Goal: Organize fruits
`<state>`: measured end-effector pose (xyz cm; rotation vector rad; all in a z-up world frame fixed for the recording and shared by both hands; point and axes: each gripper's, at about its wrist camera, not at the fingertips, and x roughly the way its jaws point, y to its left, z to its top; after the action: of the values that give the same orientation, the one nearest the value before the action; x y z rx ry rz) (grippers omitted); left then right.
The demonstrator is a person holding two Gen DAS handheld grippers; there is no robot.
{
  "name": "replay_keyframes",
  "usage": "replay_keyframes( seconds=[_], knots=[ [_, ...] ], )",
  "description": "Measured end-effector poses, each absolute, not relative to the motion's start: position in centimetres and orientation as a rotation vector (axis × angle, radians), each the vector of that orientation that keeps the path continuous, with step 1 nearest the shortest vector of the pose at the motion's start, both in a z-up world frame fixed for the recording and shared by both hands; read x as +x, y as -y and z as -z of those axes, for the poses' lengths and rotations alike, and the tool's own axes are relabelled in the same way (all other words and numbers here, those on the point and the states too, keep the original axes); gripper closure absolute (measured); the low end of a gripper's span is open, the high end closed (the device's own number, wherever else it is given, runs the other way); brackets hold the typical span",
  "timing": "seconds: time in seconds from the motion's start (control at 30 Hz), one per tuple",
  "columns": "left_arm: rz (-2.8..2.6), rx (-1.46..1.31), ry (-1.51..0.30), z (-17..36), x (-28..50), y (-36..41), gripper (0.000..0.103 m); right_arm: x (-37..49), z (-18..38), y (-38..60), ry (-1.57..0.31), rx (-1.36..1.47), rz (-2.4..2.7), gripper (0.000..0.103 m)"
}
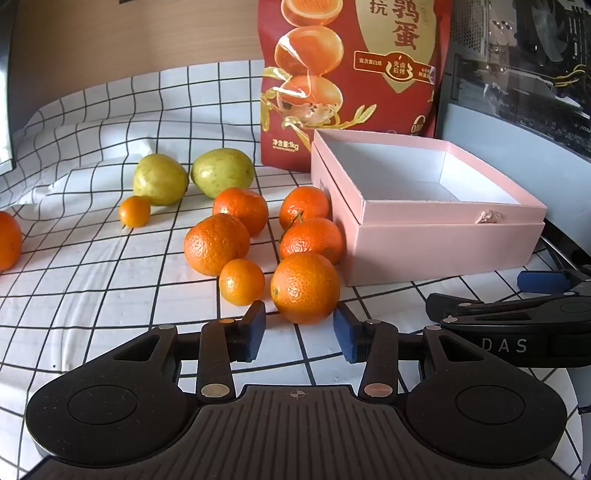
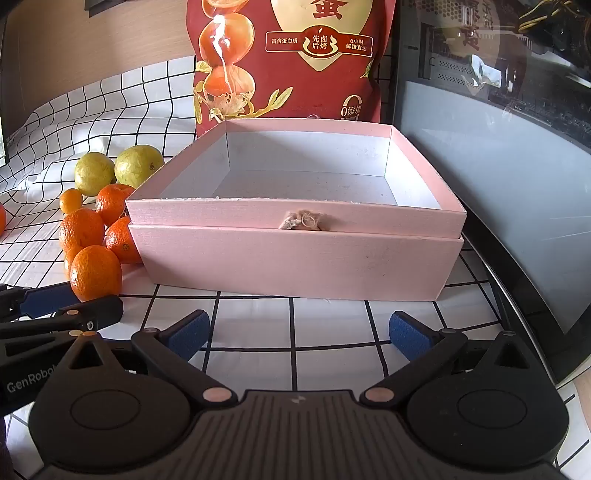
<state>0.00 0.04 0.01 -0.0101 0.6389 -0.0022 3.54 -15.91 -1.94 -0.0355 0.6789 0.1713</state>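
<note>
Left gripper (image 1: pixel 299 332): jaws partly open, holding nothing, just short of the nearest orange (image 1: pixel 305 287).
Right gripper (image 2: pixel 298 334): jaws spread wide, empty, facing the pink box (image 2: pixel 295 258).
Fruit: oranges clustered on the checked desk (image 1: pixel 92 295) left of the box; two green fruits (image 1: pixel 192 177) behind them.
Box: open, nothing inside.

White black-grid tablecloth (image 1: pixel 92 280) over table; beige wall (image 1: pixel 147 33) behind; glass-sided computer case (image 1: pixel 524 66) at right.
</note>
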Motion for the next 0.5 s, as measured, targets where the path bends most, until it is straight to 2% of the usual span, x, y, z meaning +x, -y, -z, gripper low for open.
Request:
replay_keyframes(
  seconds=[0.5],
  knots=[
    [0.000, -0.005, -0.640, -0.01, 0.00, 0.06, 0.056, 3.52, 1.96, 15.91, -0.678, -0.034, -0.172, 0.000]
  ],
)
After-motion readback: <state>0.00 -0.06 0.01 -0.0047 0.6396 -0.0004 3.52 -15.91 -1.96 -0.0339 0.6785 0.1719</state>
